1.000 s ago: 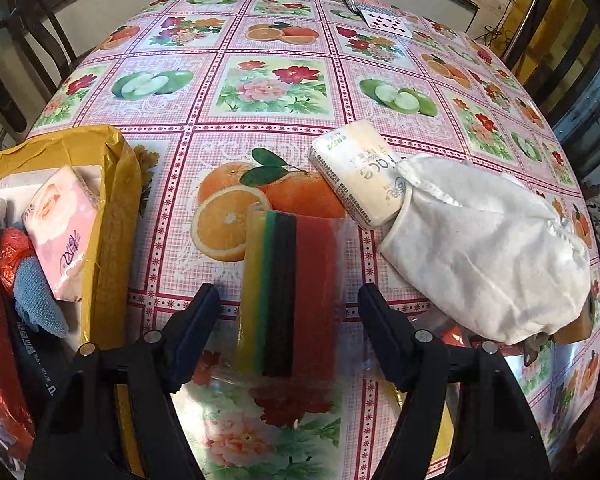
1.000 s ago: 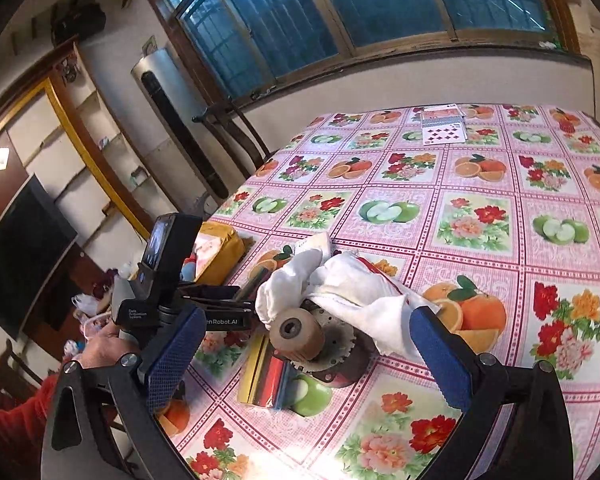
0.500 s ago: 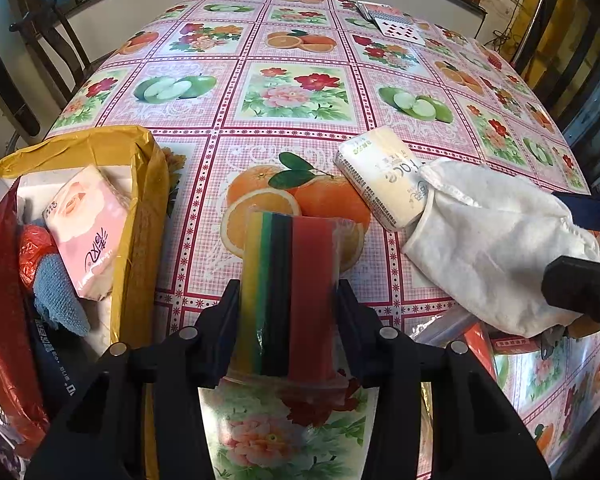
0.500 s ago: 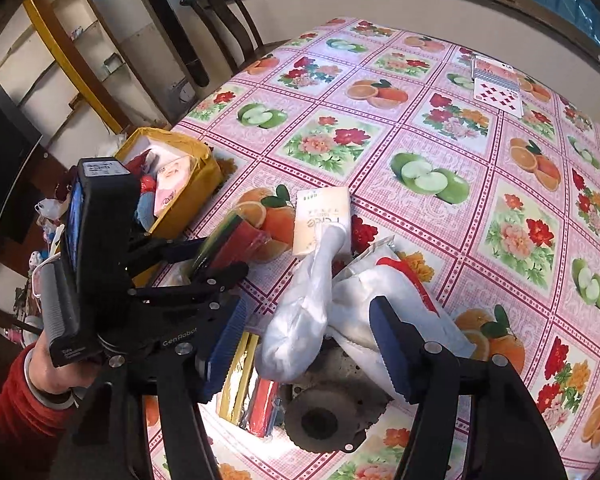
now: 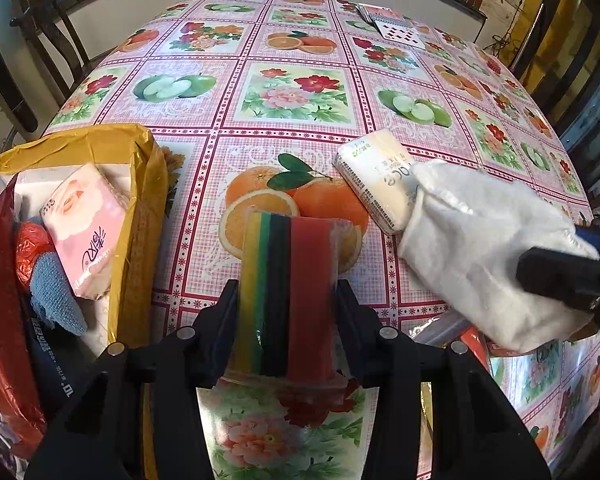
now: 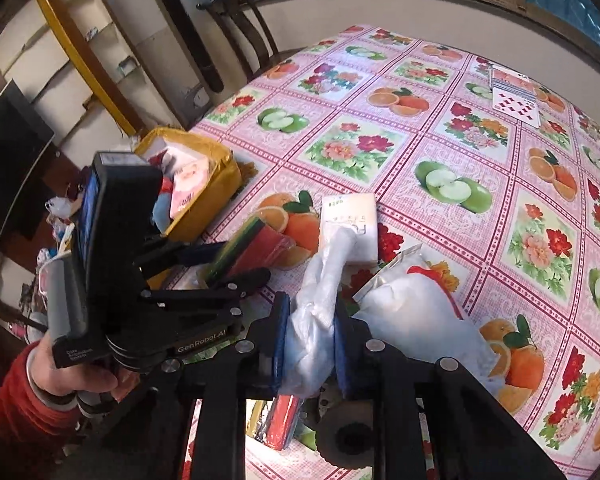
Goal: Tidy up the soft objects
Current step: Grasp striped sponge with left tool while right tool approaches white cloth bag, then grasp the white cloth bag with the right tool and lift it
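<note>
My left gripper (image 5: 286,312) is shut on a pack of striped sponges (image 5: 288,276) in yellow, green, black and red, held lifted above the flowered tablecloth (image 5: 292,92). The same sponge pack (image 6: 256,246) shows in the right wrist view, clamped by the left gripper (image 6: 224,258). My right gripper (image 6: 310,344) is shut on a white cloth glove (image 6: 320,312). That glove (image 5: 484,256) lies over one end of a pale tissue pack (image 5: 380,178). A yellow bag (image 5: 140,216) at the left holds a pink tissue pack (image 5: 86,232).
Inside the yellow bag lie a blue cloth (image 5: 54,296) and something red (image 5: 30,244). Playing cards (image 5: 396,28) lie at the table's far side. A second sponge pack (image 6: 284,420) and a round metal part (image 6: 348,428) lie under my right gripper. Chairs (image 6: 236,28) stand around the table.
My left gripper went from open around the sponge pack to shut on it and raised it. My right gripper closed on the white glove.
</note>
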Motion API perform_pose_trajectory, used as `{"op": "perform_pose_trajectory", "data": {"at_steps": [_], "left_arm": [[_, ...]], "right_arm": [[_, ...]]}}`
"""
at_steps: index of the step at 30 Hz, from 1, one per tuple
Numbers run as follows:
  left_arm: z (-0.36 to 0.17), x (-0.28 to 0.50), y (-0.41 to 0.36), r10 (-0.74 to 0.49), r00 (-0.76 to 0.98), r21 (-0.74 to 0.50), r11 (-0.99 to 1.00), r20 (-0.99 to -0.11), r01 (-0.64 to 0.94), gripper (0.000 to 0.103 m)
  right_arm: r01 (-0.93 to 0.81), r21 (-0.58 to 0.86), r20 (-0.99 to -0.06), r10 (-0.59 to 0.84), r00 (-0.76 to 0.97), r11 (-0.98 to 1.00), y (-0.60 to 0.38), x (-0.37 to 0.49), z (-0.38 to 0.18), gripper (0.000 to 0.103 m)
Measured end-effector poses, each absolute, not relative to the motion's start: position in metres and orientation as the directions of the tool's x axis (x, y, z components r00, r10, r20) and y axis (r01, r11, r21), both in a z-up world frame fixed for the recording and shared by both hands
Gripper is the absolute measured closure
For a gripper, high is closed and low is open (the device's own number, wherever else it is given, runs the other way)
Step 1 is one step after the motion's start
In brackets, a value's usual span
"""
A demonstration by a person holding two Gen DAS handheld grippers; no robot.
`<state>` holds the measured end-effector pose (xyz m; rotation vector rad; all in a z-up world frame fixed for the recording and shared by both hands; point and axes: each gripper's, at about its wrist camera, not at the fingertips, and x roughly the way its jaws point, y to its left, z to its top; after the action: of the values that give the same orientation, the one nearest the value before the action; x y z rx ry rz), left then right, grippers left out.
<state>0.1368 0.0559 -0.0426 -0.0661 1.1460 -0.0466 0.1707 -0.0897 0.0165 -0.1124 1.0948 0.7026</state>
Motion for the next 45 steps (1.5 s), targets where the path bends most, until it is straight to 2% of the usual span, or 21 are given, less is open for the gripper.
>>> {"op": "perform_pose_trajectory", "data": {"at_steps": [4,10,14,23,26,27,28,29,30,33,38,41,45], "left_arm": [[-0.041,0.135,0.056,-0.094,0.411,-0.098,0.995,-0.907,0.011,0.067],[-0.036,0.128,0.051,-0.099,0.438,-0.097,0.995,-0.894,0.026,0.070],[-0.026,0.122,0.051,-0.100,0.464,-0.100,0.995,-0.880,0.024,0.070],[-0.024,0.116,0.050,-0.108,0.460,-0.111,0.994,-0.881,0.021,0.070],[-0.028,0.115,0.048,-0.120,0.448,-0.121,0.992,-0.886,0.025,0.070],[-0.029,0.115,0.046,-0.118,0.447,-0.119,0.993,-0.887,0.026,0.070],[-0.030,0.116,0.045,-0.119,0.445,-0.120,0.992,-0.888,0.026,0.070],[-0.032,0.117,0.044,-0.123,0.441,-0.123,0.992,-0.889,0.028,0.070],[-0.033,0.117,0.043,-0.126,0.438,-0.127,0.992,-0.890,0.029,0.070],[-0.036,0.118,0.042,-0.133,0.430,-0.134,0.991,-0.893,0.029,0.070],[-0.038,0.119,0.049,-0.141,0.424,-0.149,0.989,-0.895,0.013,0.070],[-0.040,0.119,0.055,-0.133,0.423,-0.147,0.989,-0.896,-0.001,0.070],[-0.040,0.116,0.062,-0.140,0.427,-0.164,0.986,-0.893,-0.021,0.070]], "right_arm": [[-0.539,0.341,-0.788,0.546,0.283,0.770,-0.108,0.171,0.032,0.082],[-0.473,0.513,-0.680,0.676,0.285,0.716,-0.140,0.170,0.038,0.082],[-0.456,0.577,-0.623,0.726,0.292,0.678,-0.150,0.166,0.040,0.082],[-0.480,0.527,-0.661,0.693,0.286,0.701,-0.138,0.154,0.043,0.082],[-0.514,0.498,-0.681,0.682,0.267,0.699,-0.131,0.149,0.042,0.077],[-0.522,0.481,-0.687,0.673,0.275,0.704,-0.130,0.147,0.043,0.059],[-0.525,0.455,-0.702,0.653,0.285,0.719,-0.129,0.146,0.043,0.030],[-0.532,0.434,-0.717,0.636,0.285,0.727,-0.126,0.145,0.043,0.018],[-0.542,0.422,-0.722,0.631,0.284,0.727,-0.125,0.144,0.045,0.011],[-0.589,0.409,-0.718,0.644,0.263,0.697,-0.123,0.137,0.053,0.011],[-0.713,0.315,-0.766,0.612,0.199,0.626,-0.109,0.100,0.053,0.012],[-0.736,0.224,-0.798,0.554,0.238,0.639,-0.101,0.075,0.040,0.012],[-0.726,0.190,-0.805,0.529,0.271,0.661,-0.091,0.060,0.020,0.012]]}}
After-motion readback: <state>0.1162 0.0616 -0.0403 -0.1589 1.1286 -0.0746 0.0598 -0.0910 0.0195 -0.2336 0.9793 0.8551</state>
